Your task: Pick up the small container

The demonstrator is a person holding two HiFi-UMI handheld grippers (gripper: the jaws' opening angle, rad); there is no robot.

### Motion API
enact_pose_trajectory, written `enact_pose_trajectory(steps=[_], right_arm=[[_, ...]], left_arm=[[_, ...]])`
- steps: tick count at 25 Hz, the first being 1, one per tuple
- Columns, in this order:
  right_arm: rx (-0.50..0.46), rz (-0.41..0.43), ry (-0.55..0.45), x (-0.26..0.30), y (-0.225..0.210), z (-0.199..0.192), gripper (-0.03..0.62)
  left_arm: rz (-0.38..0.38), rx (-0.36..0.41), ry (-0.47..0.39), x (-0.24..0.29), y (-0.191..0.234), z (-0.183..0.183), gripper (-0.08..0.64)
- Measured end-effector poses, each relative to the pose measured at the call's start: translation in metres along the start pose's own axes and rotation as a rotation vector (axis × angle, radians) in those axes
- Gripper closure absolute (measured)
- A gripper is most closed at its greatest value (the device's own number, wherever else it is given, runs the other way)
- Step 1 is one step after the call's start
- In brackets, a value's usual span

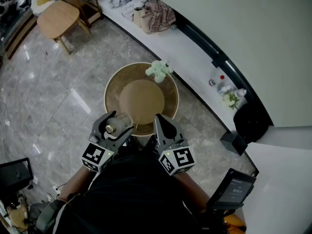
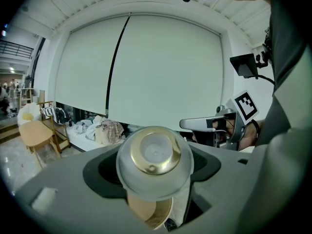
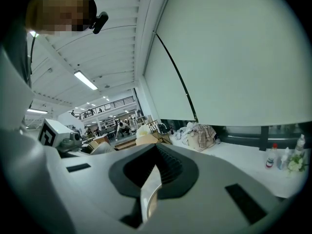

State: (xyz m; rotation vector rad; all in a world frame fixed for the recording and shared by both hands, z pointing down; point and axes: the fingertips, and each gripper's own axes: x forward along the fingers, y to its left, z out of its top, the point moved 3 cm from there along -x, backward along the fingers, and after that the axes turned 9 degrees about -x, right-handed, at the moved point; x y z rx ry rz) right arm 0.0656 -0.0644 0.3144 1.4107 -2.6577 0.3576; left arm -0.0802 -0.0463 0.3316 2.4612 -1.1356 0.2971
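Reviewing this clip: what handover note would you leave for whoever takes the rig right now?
Left tool: shut on the small container, silver with a gold cap, held over the near edge of the round wooden table.
Right tool: shut, empty, beside the left one.
Done: container gripped and apparently lifted off the table.
Left: probably nothing but holding it steady.

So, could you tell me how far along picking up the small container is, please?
Done: the left gripper is shut on the small container, which appears lifted off the round table. In hand: holding it up. The right gripper is empty, jaws together. Left: nothing obvious.
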Motion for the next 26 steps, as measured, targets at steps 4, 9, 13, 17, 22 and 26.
enact_pose_trajectory(steps=[4,9,13,17,22,26], right_arm=[[-0.010,0.011,0.000,0.0002,0.0041,0.0007,0.594],[-0.013,0.006,-0.004,-0.0014,0.0044,0.0018,0.594],[-0.006,0.004,-0.003,-0.0018,0.0019,0.0035,0.594],[-0.009,0.004,-0.004,-0.0024,0.0029,0.0033,0.594],[-0.012,0.007,-0.001,-0.0014,0.0081,-0.0001,0.594],[-0.013,0.009,-0.002,-0.0001,0.0065,-0.0009,0.594]], left_arm=[[-0.005,0.006,-0.005,-0.0020,-0.0004,0.0014,0.229],[-0.005,0.009,-0.006,-0.0030,-0.0001,0.0014,0.229],[-0.007,0.011,-0.008,-0.0010,-0.0015,0.0050,0.229],[-0.004,0.011,-0.008,-0.0026,-0.0011,0.0040,0.229],[-0.001,0.006,-0.009,-0.0065,0.0026,0.0002,0.229],[0.007,0.004,-0.012,-0.0058,0.0043,-0.0007,0.229]])
